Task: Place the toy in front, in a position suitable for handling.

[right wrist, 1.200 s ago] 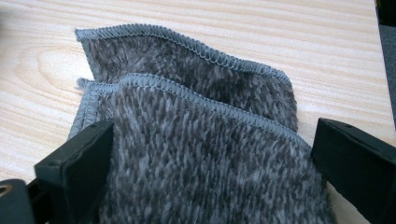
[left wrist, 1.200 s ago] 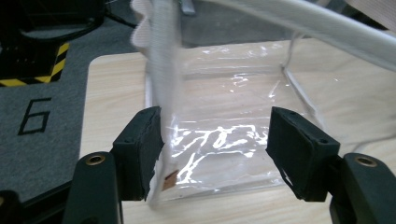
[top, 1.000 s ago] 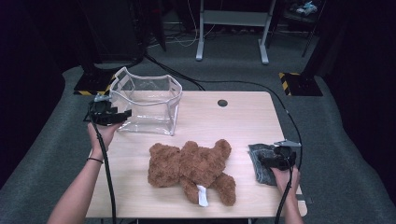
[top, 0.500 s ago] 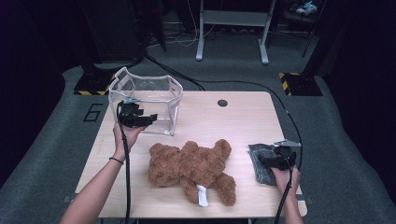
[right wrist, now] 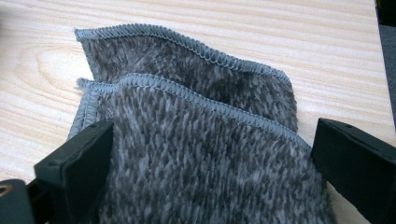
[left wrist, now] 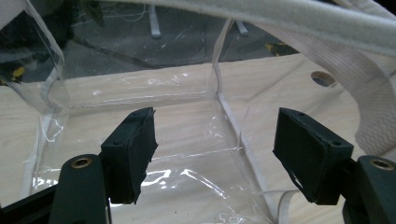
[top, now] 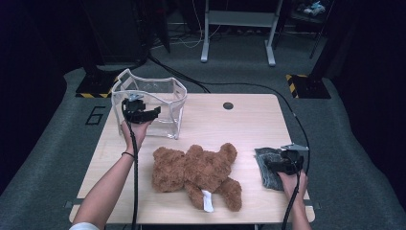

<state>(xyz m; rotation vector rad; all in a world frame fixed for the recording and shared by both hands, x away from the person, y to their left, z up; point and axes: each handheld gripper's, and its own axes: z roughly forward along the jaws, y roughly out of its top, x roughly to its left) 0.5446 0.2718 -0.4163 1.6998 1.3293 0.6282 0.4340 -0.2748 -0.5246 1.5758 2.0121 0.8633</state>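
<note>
At desk's far-left corner | left tool [top: 154, 111] wide open, empty, beside clear bag [top: 165, 96] | right tool [top: 269, 165] open astride grey cloth [right wrist: 196, 140] | teddy bear [top: 196, 170] lies crosswise between.

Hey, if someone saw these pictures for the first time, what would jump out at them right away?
Most striking is the brown teddy bear lying sprawled in the middle of the wooden table. Behind it at the table's left stands a clear plastic bag with white trim, where the left gripper hovers with jaws open at its rim. At the right edge, the right gripper sits over a folded grey fuzzy cloth, jaws spread either side of it.
</note>
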